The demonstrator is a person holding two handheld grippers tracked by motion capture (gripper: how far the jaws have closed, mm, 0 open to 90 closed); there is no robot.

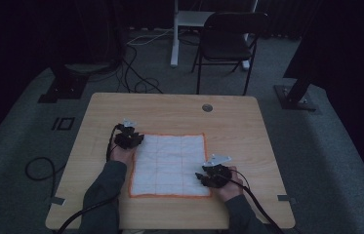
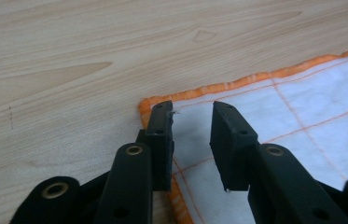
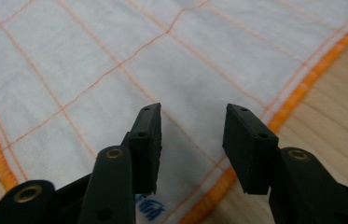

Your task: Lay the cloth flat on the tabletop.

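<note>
A white cloth (image 1: 169, 165) lies spread flat on the pale wooden tabletop (image 1: 233, 122), between the two tongs. It is square-ish, edged all round with a thick orange stitched border, and thin orange lines cross it into a grid of squares. Its surface looks smooth, with no folds showing.

The left tongs (image 1: 130, 139) sit at the cloth's far left corner. In the left gripper view the left tongs (image 2: 191, 122) stand partly open, their jaws a small gap apart with nothing between them; one jaw tip is right at the orange corner hem, the other over the white weave just inside it.

The right tongs (image 1: 212, 176) sit at the near right corner of the cloth. In the right gripper view the right tongs (image 3: 192, 130) are open wider and hold nothing; the cloth (image 3: 115, 60) stretches away ahead of them, the orange border running past the right-hand jaw, with bare wood beyond it. A small blue mark shows on the cloth below the left-hand jaw.
</note>
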